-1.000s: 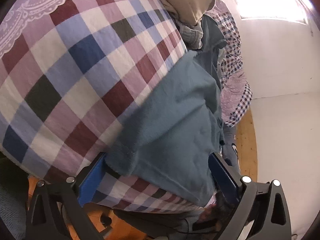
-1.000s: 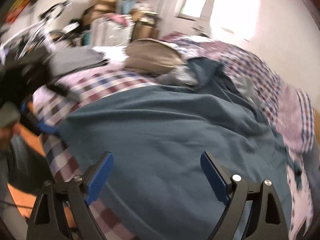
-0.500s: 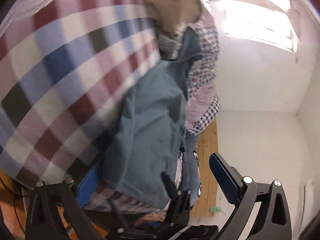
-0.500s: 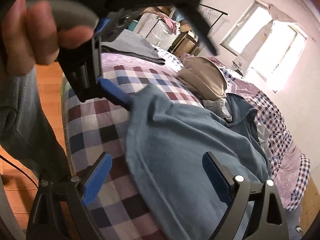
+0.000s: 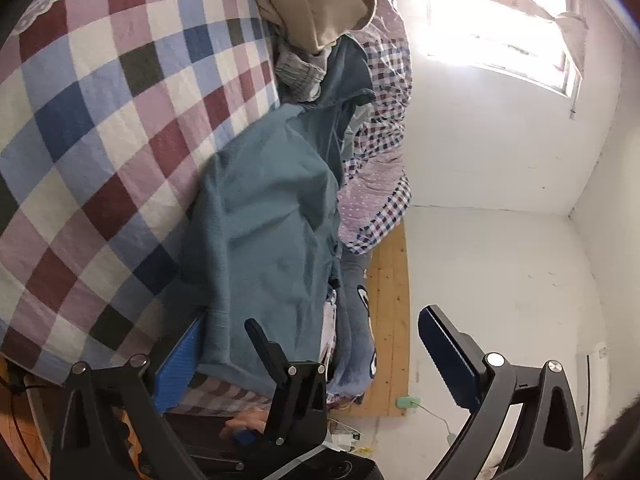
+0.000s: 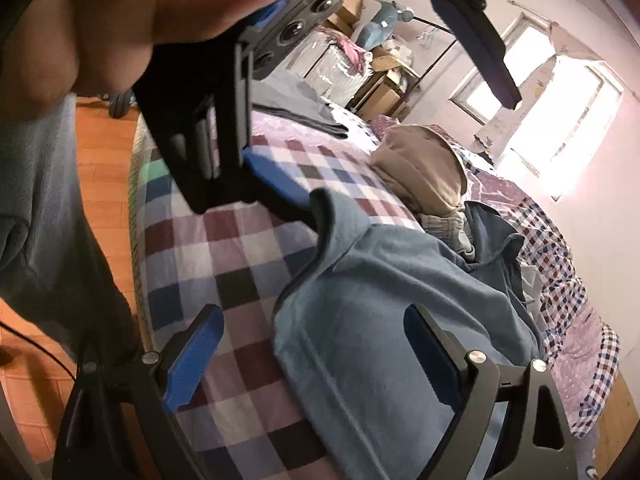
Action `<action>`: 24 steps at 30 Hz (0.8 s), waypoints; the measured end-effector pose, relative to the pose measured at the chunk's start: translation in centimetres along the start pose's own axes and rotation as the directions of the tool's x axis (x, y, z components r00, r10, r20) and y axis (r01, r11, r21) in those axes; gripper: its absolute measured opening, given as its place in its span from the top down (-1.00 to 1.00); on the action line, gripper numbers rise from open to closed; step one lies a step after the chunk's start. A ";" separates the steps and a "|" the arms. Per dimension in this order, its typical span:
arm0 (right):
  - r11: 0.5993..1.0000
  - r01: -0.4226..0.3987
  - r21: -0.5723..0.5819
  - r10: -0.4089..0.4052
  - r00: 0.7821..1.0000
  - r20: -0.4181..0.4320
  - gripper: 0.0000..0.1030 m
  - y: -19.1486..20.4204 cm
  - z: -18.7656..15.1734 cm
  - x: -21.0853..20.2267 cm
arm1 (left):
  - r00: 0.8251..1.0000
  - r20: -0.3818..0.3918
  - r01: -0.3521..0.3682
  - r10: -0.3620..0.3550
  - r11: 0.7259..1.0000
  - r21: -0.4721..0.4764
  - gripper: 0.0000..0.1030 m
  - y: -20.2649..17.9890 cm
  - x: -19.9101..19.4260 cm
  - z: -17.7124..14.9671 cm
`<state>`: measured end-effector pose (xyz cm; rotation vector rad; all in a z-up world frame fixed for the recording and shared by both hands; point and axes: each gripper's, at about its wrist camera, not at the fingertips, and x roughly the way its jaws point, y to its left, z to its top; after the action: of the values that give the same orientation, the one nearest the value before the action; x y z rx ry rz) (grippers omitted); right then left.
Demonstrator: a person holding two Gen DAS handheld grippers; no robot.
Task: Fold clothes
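Spreading across a checked bedspread (image 5: pixel 120 128), a teal garment (image 5: pixel 264 240) is seen lying flat at the bed's near side, its length running from six o'clock toward twelve in the left wrist view. The left gripper (image 5: pixel 312 360) is held with its fingers spread wide; one blue pad (image 5: pixel 178 364) at seven o'clock touches the garment's near hem, while the other pad (image 5: pixel 448 356) at five o'clock hangs over bare wooden floor (image 5: pixel 390 300). Nothing is pinched between them.

In the right wrist view, the right gripper (image 6: pixel 312 360) is likewise shown spread apart, one pad (image 6: pixel 194 360) at seven o'clock over the bedspread (image 6: pixel 224 256) and the other (image 6: pixel 430 360) at five o'clock resting on or just above the garment (image 6: pixel 376 288); which cannot be told. A corner of the garment is raised at the view's centre, where it meets a blue finger of the left gripper (image 6: pixel 280 188), held by a hand (image 6: pixel 120 32) at eleven o'clock.

At twelve o'clock on the bed, a tan bundle (image 5: pixel 316 4) is piled above a grey garment (image 5: pixel 298 70). A folded dark stack (image 6: pixel 296 100) is visible at the bed's far edge, and a bright window (image 6: pixel 568 116) is set at two o'clock.
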<state>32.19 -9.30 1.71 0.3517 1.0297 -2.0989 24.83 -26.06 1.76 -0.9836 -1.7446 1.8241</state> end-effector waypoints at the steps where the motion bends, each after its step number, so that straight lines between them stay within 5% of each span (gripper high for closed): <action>1: 1.000 0.007 0.002 -0.007 1.000 0.001 -0.71 0.0 0.1 0.0 | 1.000 -0.003 0.001 -0.001 1.000 0.002 -0.99 0.0 0.1 0.0; 5: 1.000 -0.004 0.001 0.004 1.000 -0.024 -0.17 0.2 0.2 0.4 | 1.000 -0.008 -0.009 0.009 1.000 0.002 -0.99 0.0 0.2 -0.2; 16: 0.999 -0.021 0.030 0.021 1.000 -0.020 0.88 -0.2 0.6 0.0 | 0.998 0.011 -0.062 0.062 0.998 -0.007 -0.99 0.5 0.3 -0.5; 24: 0.999 -0.014 0.039 0.013 0.999 0.033 0.94 -0.6 1.1 -1.3 | 0.986 0.049 -0.159 0.160 0.987 -0.027 -0.99 1.6 0.3 -0.6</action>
<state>32.72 -9.26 3.46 0.3411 0.9657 -2.1085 25.31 -25.63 0.17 -1.1242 -1.7658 1.9470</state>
